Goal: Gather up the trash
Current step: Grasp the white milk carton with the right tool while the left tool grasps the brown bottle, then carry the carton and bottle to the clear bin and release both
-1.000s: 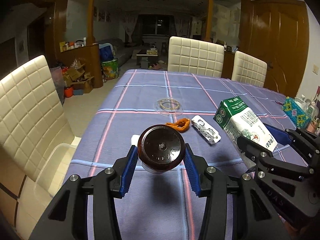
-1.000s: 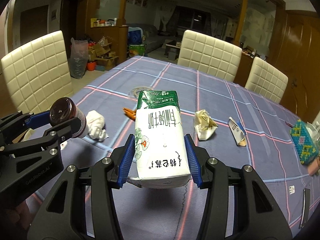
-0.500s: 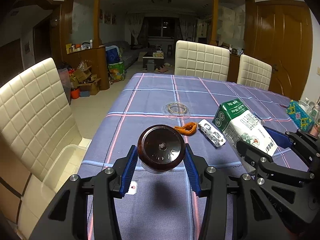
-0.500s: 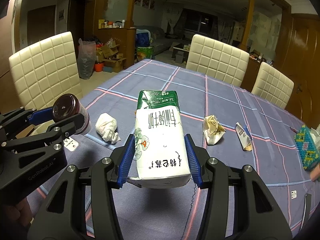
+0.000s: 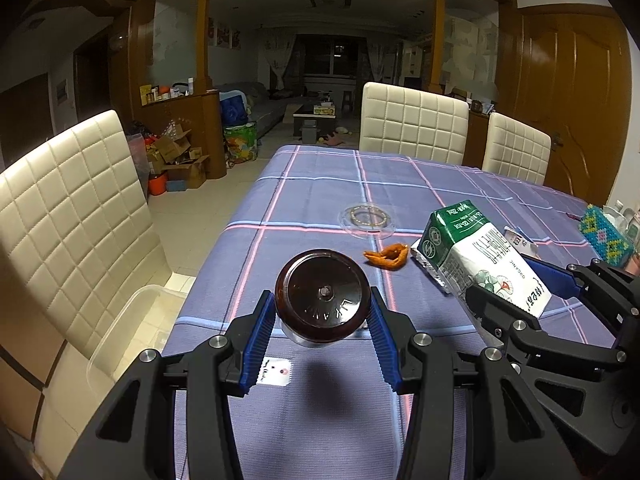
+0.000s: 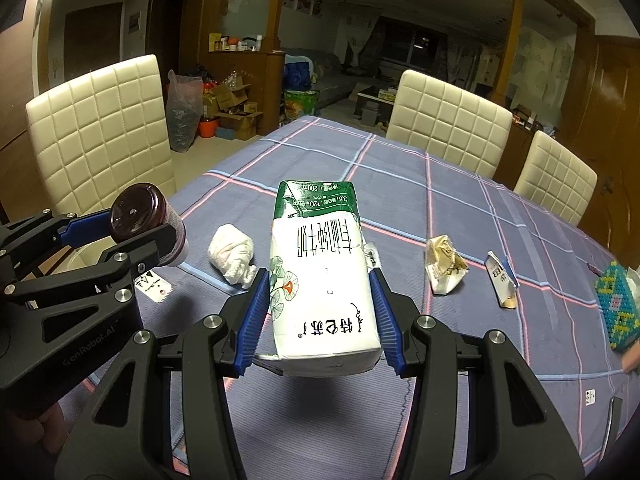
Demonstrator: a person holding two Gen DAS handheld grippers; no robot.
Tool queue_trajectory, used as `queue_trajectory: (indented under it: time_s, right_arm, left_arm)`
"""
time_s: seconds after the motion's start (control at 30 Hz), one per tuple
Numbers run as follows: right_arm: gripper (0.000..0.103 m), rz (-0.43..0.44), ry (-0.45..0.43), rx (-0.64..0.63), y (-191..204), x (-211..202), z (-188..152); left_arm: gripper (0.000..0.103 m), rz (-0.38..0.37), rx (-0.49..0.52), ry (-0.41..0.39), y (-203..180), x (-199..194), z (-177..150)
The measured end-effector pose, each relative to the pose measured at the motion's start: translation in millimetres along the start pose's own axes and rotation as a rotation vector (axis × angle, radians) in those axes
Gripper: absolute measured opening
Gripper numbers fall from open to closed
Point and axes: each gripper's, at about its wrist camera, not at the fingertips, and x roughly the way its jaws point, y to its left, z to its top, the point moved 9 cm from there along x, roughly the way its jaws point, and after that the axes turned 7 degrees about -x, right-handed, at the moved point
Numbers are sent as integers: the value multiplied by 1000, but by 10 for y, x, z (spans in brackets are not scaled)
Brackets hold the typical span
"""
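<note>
I'm clamping my left gripper (image 5: 322, 330) on a brown-lidded jar (image 5: 322, 294) at frame centre. My right gripper (image 6: 318, 318) is squeezing a green-and-white milk carton (image 6: 320, 268), slightly dented.

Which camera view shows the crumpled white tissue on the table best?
The right wrist view: the crumpled white tissue lies in full sight on the tablecloth, left of the milk carton. The left wrist view does not show it.

Crumpled tissue (image 6: 233, 257) ahead, wrappers (image 6: 443, 270) right; near tablecloth (image 6: 320, 432) clear
</note>
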Motion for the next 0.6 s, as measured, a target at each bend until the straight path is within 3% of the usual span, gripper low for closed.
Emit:
queue_trajectory:
  time_s: [0.23, 0.6]
  right_arm:
    - [51, 32, 5, -40, 214, 114, 140]
    - [51, 107, 1, -132, 815, 345, 421]
  left_arm:
    - [45, 33, -35, 0, 248, 11, -22]
    - [45, 132, -114, 15, 946, 85, -41]
